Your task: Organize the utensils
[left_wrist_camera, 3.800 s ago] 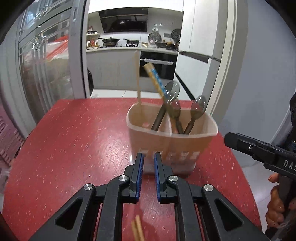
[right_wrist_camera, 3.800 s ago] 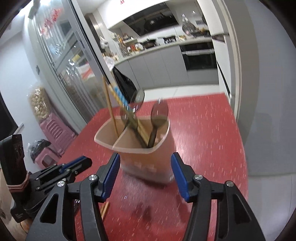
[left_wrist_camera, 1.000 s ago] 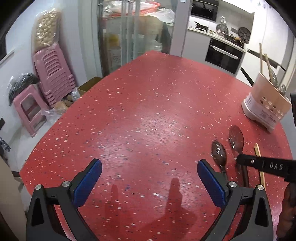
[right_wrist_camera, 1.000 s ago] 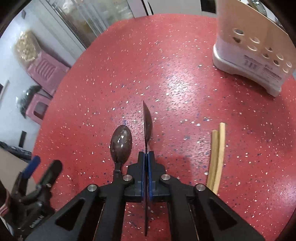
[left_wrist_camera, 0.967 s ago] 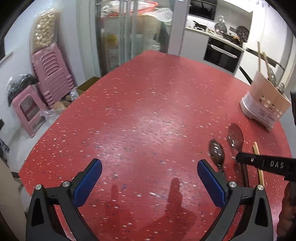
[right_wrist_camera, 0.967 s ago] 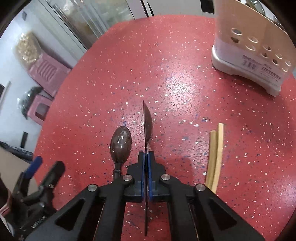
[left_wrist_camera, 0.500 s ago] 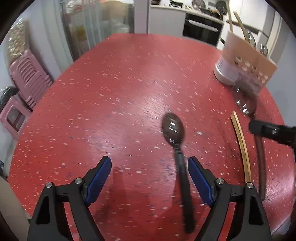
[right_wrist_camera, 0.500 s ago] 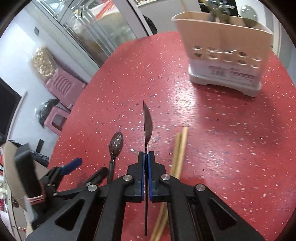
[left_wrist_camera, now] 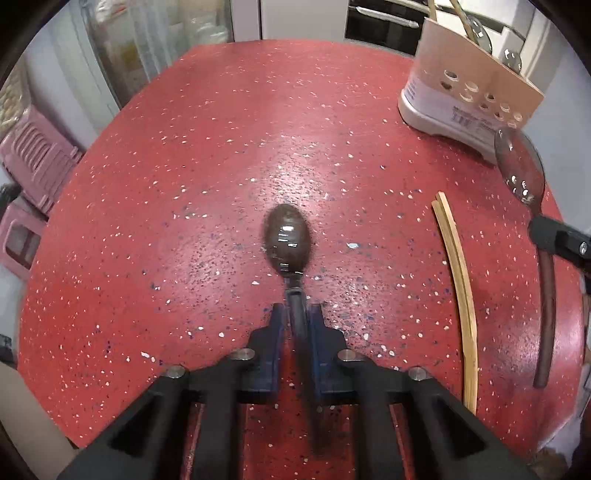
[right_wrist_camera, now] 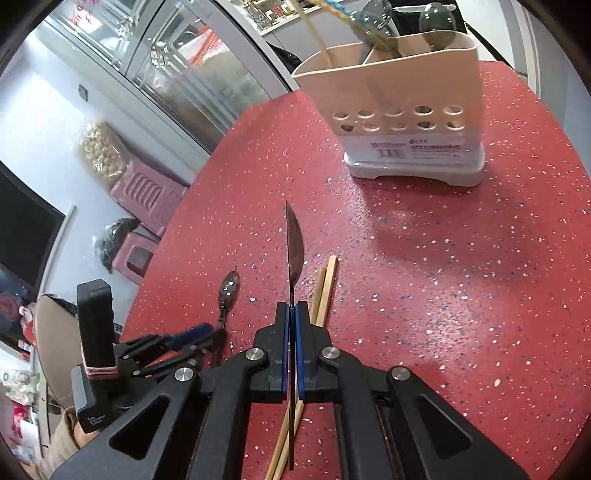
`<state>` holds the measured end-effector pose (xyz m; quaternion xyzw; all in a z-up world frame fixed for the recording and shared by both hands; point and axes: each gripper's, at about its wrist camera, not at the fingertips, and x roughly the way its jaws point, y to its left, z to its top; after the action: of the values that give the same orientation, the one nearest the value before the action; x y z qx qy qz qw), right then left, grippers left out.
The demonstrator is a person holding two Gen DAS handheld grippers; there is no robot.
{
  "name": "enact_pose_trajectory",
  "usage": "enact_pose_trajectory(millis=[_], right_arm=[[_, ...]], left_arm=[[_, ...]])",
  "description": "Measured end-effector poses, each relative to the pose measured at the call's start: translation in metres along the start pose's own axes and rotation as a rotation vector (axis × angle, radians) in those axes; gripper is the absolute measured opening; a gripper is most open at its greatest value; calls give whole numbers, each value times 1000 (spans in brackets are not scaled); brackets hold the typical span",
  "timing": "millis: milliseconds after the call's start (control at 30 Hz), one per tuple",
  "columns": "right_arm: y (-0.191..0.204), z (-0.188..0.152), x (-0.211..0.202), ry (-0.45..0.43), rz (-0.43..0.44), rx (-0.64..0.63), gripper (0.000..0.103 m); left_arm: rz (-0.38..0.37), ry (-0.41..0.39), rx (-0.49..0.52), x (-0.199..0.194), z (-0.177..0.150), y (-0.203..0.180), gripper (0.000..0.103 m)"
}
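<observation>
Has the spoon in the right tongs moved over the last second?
Yes. The spoon in the right tongs is lifted and nearer the utensil holder, away from the chopsticks.

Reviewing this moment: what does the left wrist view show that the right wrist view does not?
Only the left wrist view: the held spoon face-on, with its whole handle.
Only the right wrist view: the holder's open top with spoons and chopsticks inside, and the left gripper from outside, closing on the table spoon.
Both: the red table, utensil holder, loose chopsticks and both spoons.
</observation>
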<state>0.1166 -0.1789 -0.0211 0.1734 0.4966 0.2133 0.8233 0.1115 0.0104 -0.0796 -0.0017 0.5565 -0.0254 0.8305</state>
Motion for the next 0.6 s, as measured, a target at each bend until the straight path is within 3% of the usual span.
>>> enact_pose_trajectory(millis=[267,600], right_arm=[[-12,1,-21,-42,13,-12,3],[-14,15,-54,-116,26,-30,3]], left_arm=[[-127,-88,-31,-13,-2,-4,37],[-150,-230,10,-54,15,-28,37]])
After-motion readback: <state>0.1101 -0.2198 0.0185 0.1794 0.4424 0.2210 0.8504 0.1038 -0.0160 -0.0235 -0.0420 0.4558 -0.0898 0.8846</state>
